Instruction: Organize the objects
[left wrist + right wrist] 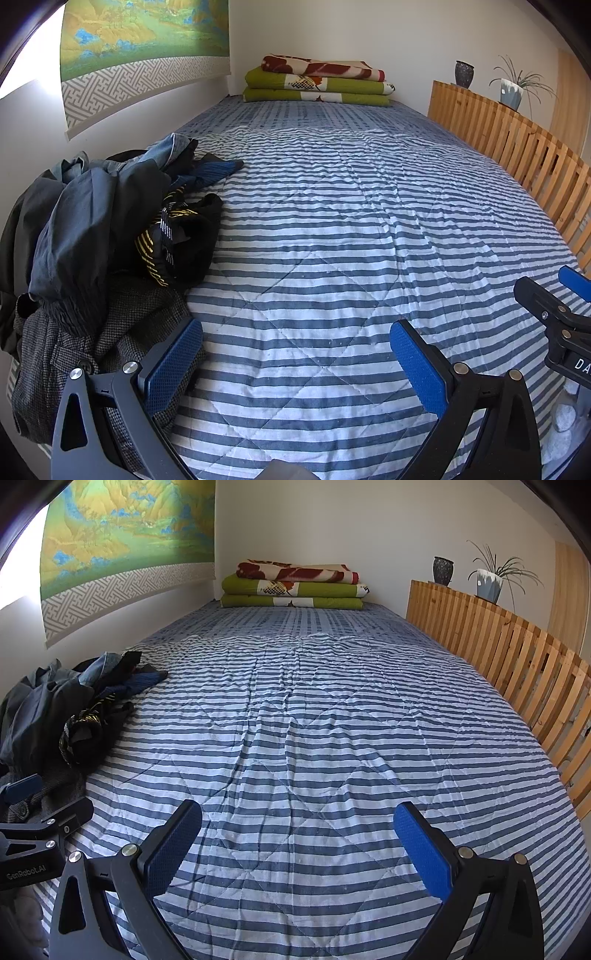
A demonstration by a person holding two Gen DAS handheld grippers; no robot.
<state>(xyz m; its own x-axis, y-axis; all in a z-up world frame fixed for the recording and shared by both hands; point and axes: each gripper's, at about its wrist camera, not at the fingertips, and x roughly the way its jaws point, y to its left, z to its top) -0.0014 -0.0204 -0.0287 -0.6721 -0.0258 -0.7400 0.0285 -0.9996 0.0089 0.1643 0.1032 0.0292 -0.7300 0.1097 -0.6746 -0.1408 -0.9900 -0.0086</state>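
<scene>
Dark clothes pile (103, 229) by L gripper (295, 365); jaws wide.

One heap of dark clothes (110, 229) is lying at the bed's left edge; its separate garments cannot be counted. Three folded blankets (317, 83) are sitting stacked at the far end. One striped quilt (332, 240) is covering the bed. One dark vase (464, 74) and one potted plant (513, 90) are standing on one slatted wooden rail (517, 147). One landscape scroll (140, 48) is hanging on the wall.
</scene>
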